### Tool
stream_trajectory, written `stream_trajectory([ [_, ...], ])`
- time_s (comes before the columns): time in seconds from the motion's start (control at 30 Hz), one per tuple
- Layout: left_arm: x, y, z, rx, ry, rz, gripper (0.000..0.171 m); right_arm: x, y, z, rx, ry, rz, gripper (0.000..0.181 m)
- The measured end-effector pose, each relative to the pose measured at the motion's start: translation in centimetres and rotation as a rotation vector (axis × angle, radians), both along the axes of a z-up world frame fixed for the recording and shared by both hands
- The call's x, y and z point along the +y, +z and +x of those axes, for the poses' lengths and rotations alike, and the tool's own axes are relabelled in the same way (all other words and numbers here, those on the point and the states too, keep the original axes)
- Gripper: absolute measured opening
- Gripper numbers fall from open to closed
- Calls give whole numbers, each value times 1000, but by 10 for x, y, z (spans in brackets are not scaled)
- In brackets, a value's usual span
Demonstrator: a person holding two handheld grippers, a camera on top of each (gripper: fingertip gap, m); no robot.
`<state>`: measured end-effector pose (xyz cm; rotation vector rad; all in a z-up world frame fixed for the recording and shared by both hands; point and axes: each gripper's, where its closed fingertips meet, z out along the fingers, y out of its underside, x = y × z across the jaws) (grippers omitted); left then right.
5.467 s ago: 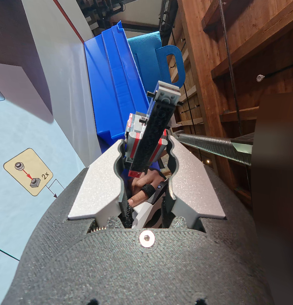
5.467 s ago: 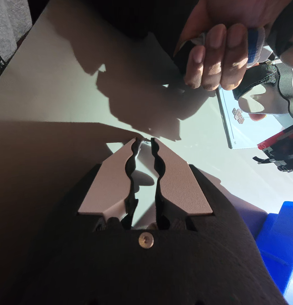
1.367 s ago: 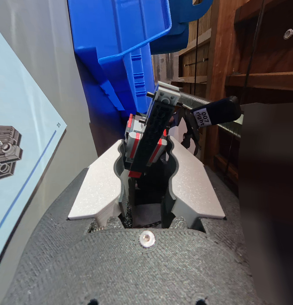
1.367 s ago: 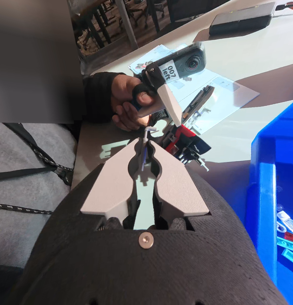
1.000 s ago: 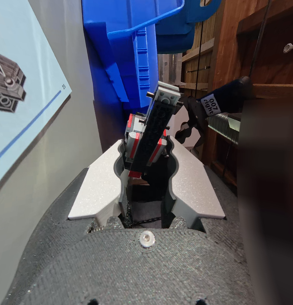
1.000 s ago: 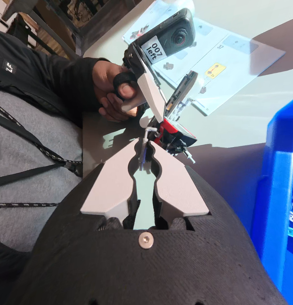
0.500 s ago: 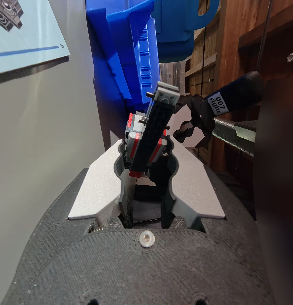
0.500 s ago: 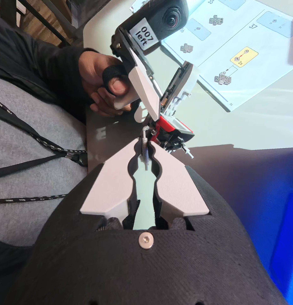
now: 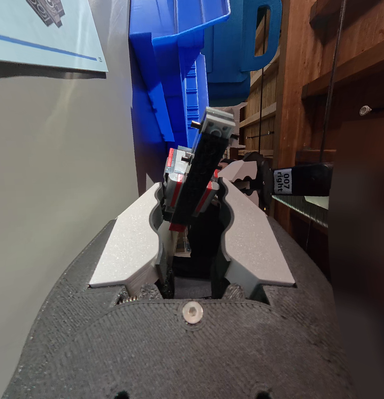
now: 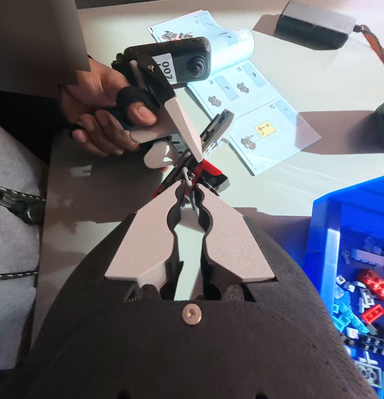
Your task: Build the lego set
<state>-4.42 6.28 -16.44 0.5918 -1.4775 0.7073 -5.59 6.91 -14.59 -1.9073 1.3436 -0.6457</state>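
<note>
Blue bin's [image 10: 323, 218] loose bricks show only in right view; left tool [image 9: 190, 185] pinches one lego model [image 9: 199, 172], right tool [image 10: 190, 190] one thin grey piece [image 10: 190, 190]

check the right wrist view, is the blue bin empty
No, the blue bin holds loose lego pieces in red, light blue, grey and white, scattered across its floor.

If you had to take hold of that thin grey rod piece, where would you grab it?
Probably along its straight shaft, closing from both sides across its width, as the right tool does now. The thin grey rod is long and narrow, and this leaves its bent top end free beside the Lego model.
</note>
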Motion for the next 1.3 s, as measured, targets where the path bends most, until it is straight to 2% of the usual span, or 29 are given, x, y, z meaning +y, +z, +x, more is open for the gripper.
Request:
stream_trajectory([
  [0.37, 0, -3, -2, 4, 25, 21, 51, 1, -1, 0, -112, 106, -219, 8],
  [0.8, -2, -5, -6, 3, 27, 33, 50, 6, -6, 6, -195, 161, -325, 7],
  [1.0, -4, -6, -3, -4, 41, 40, 50, 6, -6, 7, -236, 179, -437, 6],
  [1.3, 0, -7, -3, -36, -5, 75, 51, 9, -1, 2, -224, 293, -508, 6],
])
